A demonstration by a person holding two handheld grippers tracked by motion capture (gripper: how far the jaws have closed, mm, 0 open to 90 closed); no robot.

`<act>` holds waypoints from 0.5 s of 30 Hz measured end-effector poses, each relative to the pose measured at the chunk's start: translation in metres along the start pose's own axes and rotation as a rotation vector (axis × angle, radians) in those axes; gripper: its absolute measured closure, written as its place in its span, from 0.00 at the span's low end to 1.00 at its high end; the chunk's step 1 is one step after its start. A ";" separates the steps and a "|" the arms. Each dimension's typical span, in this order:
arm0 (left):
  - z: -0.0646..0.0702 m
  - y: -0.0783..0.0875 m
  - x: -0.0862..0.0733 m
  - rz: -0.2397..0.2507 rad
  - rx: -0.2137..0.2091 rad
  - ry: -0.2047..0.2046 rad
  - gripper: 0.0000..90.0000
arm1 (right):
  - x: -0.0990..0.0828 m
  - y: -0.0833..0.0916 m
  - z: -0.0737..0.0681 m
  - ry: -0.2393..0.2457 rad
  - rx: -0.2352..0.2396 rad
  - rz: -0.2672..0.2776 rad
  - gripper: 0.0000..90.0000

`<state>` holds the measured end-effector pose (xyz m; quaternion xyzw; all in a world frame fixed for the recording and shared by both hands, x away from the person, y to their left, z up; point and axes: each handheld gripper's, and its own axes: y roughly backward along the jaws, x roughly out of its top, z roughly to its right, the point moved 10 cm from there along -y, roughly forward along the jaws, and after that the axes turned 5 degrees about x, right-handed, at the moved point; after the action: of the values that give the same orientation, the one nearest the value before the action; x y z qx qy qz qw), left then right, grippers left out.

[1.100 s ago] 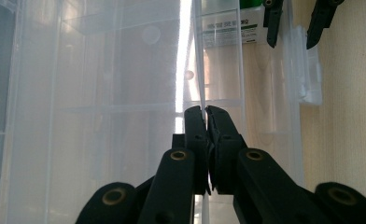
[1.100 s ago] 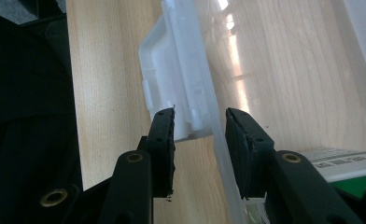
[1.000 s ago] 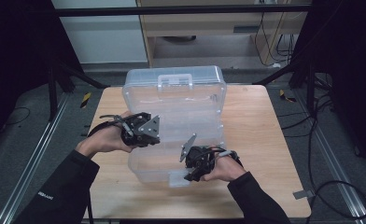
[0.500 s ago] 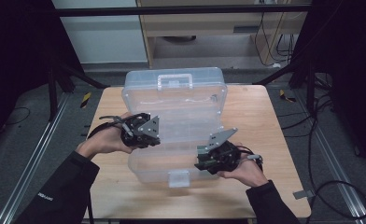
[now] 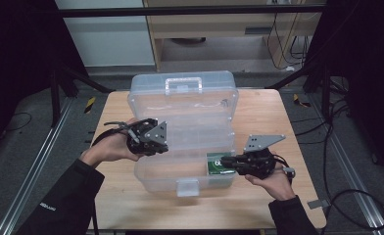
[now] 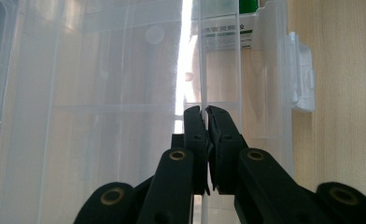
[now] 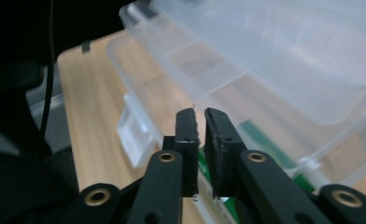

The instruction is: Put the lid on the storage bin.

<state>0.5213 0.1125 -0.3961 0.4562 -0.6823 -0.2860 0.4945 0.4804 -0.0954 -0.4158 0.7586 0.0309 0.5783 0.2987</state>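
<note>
I've got the left gripper (image 5: 148,139) clamped on a thin wall of the clear plastic organiser box (image 5: 182,98), open in the middle of the wooden table (image 5: 278,117). My right gripper (image 5: 231,164) has just been closing, jaws nearly together on that box's right wall, by a green packet (image 5: 214,164) inside. Step: steadying the box. Next, probably swinging a tray or the lid, calls for two firm pinches

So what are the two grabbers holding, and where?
The left gripper pinches a thin clear wall of the open plastic box. The right gripper has just closed on the box's right wall, by the green packet.
</note>
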 end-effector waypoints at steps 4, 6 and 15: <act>0.000 0.000 0.000 0.003 -0.002 0.001 0.96 | 0.010 0.008 0.002 -0.008 -0.018 0.059 0.99; 0.000 0.000 0.000 0.003 -0.001 0.000 0.96 | 0.017 0.012 0.003 -0.021 -0.022 0.095 1.00; 0.000 -0.001 0.001 0.014 0.001 0.004 0.96 | 0.047 0.021 0.029 -0.064 -0.092 0.225 1.00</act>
<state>0.5212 0.1115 -0.3966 0.4525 -0.6846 -0.2812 0.4974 0.5158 -0.1059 -0.3698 0.7606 -0.0908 0.5846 0.2673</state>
